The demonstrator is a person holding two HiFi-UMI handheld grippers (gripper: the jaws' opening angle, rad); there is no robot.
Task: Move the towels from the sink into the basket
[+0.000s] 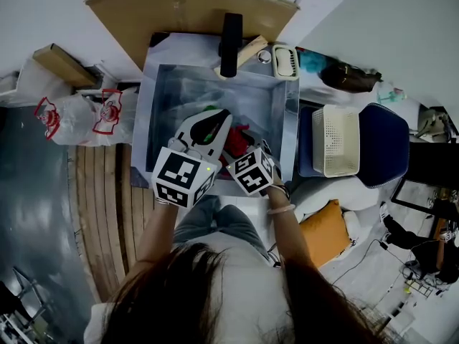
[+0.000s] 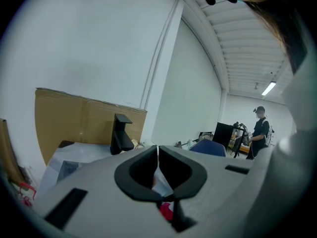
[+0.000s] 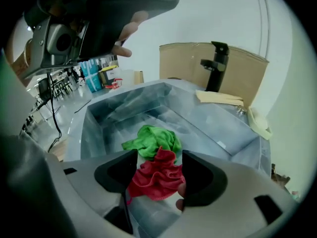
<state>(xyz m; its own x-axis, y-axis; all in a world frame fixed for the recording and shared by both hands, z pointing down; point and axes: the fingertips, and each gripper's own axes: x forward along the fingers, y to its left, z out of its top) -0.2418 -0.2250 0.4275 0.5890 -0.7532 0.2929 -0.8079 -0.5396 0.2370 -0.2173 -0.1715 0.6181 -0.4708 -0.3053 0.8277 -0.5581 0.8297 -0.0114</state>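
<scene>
Two towels, the red towel (image 3: 157,178) and the green towel (image 3: 151,140) touching its far side, lie in the sink (image 3: 218,138), so the right gripper (image 3: 159,157) hangs spread over the red one, apparently to pinch it, while the left gripper (image 2: 157,150) is pressed together, empty.

My head camera looks steeply down on the sink (image 1: 290,127); the right tongs (image 3: 157,170) view peers close into it, and the left tongs (image 2: 157,152) view faces level toward the faucet (image 2: 120,133).

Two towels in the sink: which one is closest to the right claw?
The red towel, framed by the open jaws of the right claw; the green towel lies just beyond it.
</scene>
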